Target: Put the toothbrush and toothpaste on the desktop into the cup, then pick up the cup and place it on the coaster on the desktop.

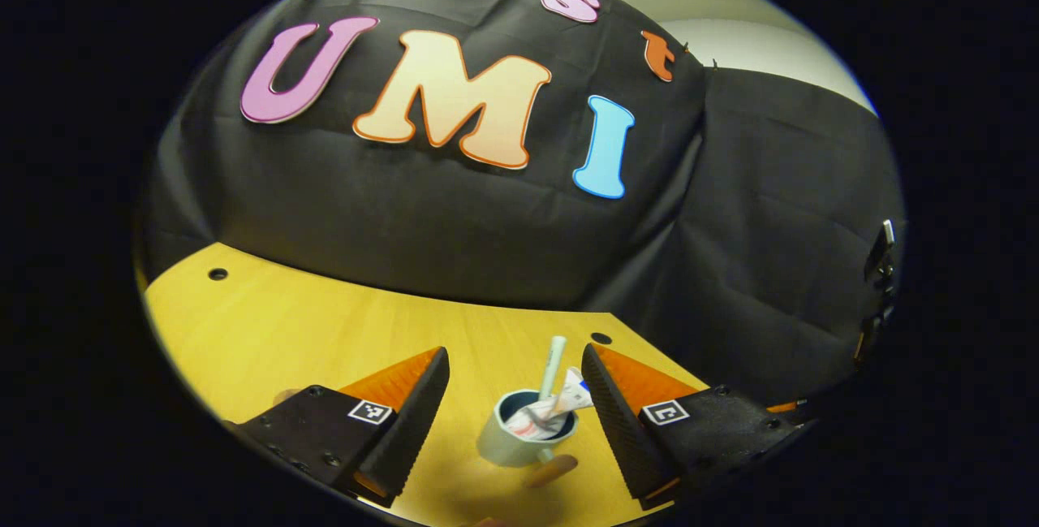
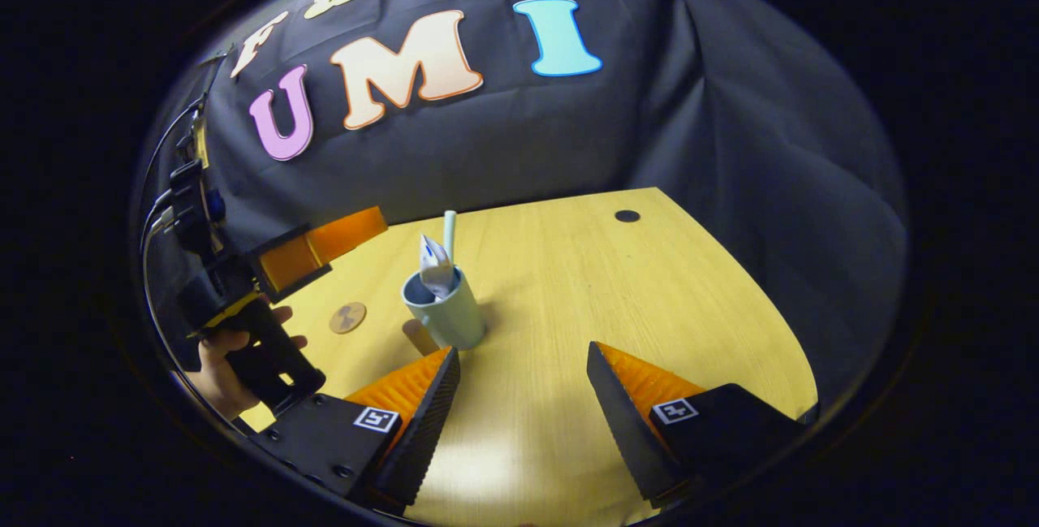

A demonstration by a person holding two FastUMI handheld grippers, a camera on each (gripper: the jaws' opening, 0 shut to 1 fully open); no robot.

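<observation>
Your cup [image 2: 445, 312] stands upright on the desk [image 2: 649, 300], mouth up, with its brown handle [image 1: 550, 470] pointing toward the left tongs' camera in the left gripper view. The toothbrush [image 2: 448, 235] stands in it nearly upright, long axis vertical, its pale end sticking well above the rim. The toothpaste [image 2: 435, 265] is in the cup as well, crumpled and leaning against the brush; in the left gripper view its upper end tilts to the right, toward the nearby finger. There is print on the tube, but it is too small and creased to read. Your left tongs [image 1: 515, 405] are spread wide and hold nothing; the cup sits in the gap between the two fingers, closer to the right one, and you cannot tell from this view whether the tube's end touches that finger. In the right gripper view you see the same left tongs farther off at the left, gripped in your hand [image 2: 217, 369], near the cup. Your right tongs [image 2: 523, 397] are also spread wide and empty, with the cup just beyond the tip of their left finger and apart from it. The coaster [image 2: 347, 317], a small round disc, lies flat on the desk to the left of the cup, near it but not touching. Each finger base carries a small square black-and-white marker [image 2: 376, 419].
</observation>
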